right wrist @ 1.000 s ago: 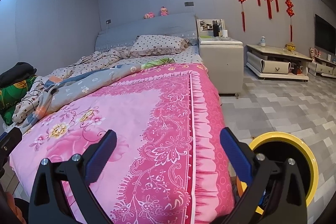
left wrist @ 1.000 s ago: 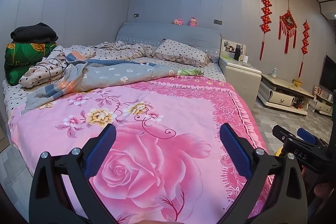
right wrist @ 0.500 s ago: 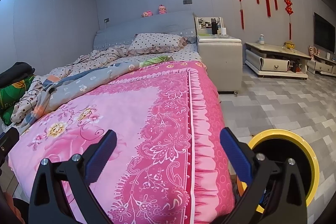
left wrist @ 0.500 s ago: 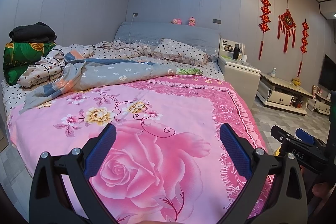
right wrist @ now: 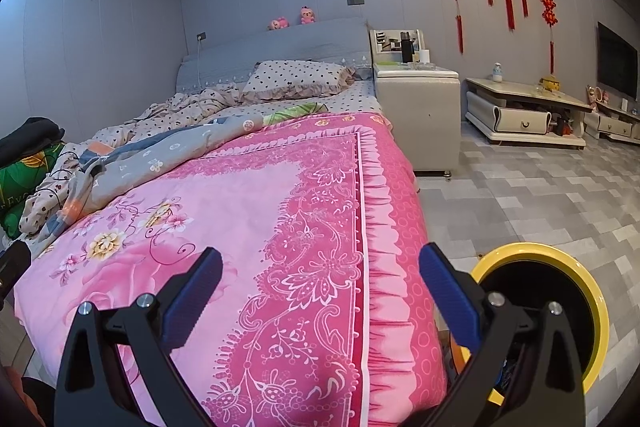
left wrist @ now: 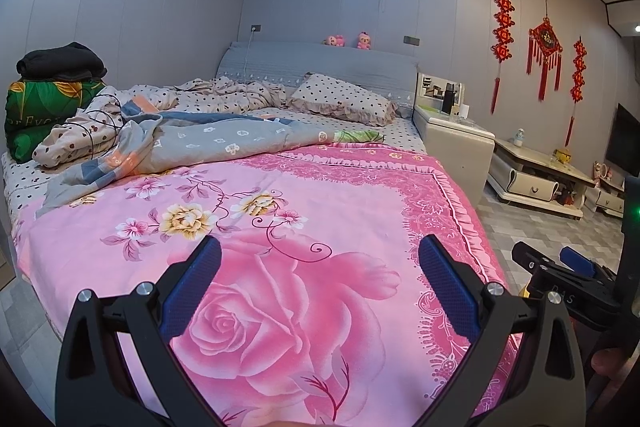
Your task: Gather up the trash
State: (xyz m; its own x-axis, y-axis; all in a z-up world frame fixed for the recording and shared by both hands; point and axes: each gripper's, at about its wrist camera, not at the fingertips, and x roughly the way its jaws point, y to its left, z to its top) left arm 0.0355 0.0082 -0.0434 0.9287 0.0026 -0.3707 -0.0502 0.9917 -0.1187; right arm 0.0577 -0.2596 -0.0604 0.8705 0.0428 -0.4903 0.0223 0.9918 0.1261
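A yellow-rimmed round trash bin [right wrist: 568,291] with a black inside stands on the floor beside the bed's foot corner, partly behind my right gripper's right finger. My right gripper [right wrist: 320,279] is open and empty, held over the bed's right edge. My left gripper [left wrist: 320,279] is open and empty above the pink rose bedspread [left wrist: 280,247]. The right gripper also shows at the right edge of the left wrist view [left wrist: 560,267]. A green wrapper-like item [left wrist: 356,135] lies at the fold of the grey quilt; I cannot tell what it is.
Rumpled grey and dotted quilts [left wrist: 180,139] and a pillow [left wrist: 340,99] cover the bed's far half. A green bundle with black clothes [left wrist: 48,95] sits far left. A white nightstand [right wrist: 416,99] and low TV cabinet [right wrist: 524,115] stand right, across the tiled floor [right wrist: 520,195].
Both grippers have drifted slightly, the views shifting a little toward the bed. Both stay open and empty.
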